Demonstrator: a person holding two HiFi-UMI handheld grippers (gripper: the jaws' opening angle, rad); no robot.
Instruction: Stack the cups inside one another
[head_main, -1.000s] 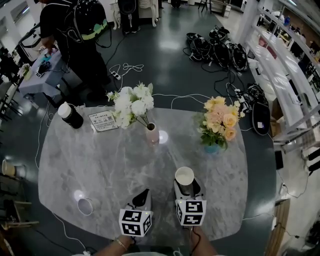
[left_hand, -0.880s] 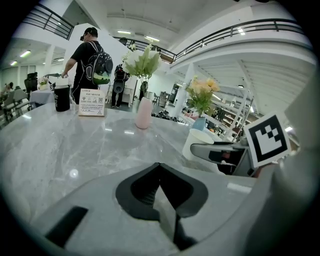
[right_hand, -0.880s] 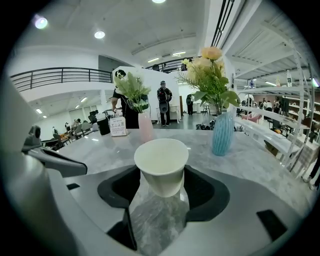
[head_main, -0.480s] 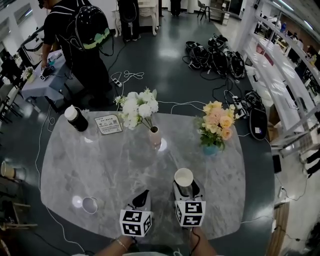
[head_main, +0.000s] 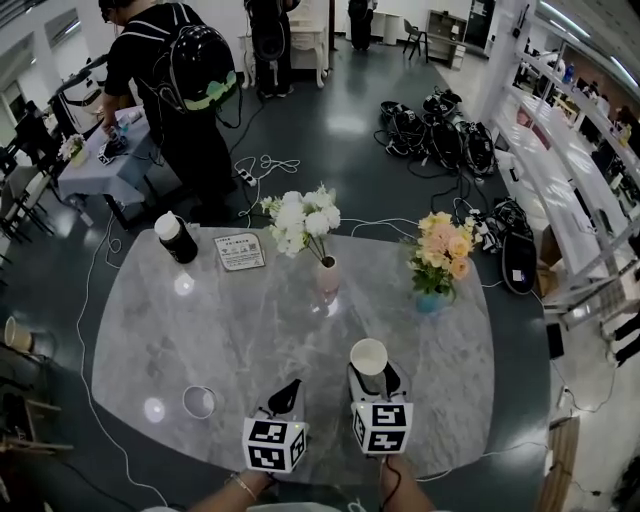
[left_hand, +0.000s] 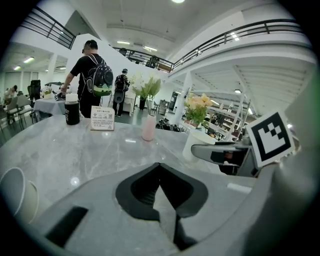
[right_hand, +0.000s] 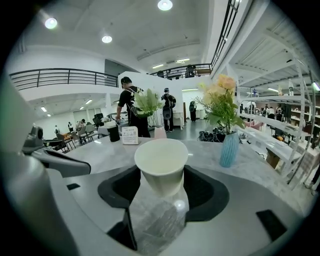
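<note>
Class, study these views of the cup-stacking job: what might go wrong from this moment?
1. The right hand-held gripper clamps the paper cup by its thin wall; it may crumple.
2. The second cup sits near the edge of the table; a nudge might knock it off.

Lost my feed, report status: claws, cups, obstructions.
Left claw shut, empty. Right claw shut on paper cup. Second cup upright, left of left claw. Nothing between.

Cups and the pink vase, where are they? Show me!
held cup (right_hand: 161, 170), right gripper view, on its side wall.
loose cup (head_main: 199, 402), head view, inside its open mouth.
pink vase (head_main: 327, 280), head view, on its body.
</note>
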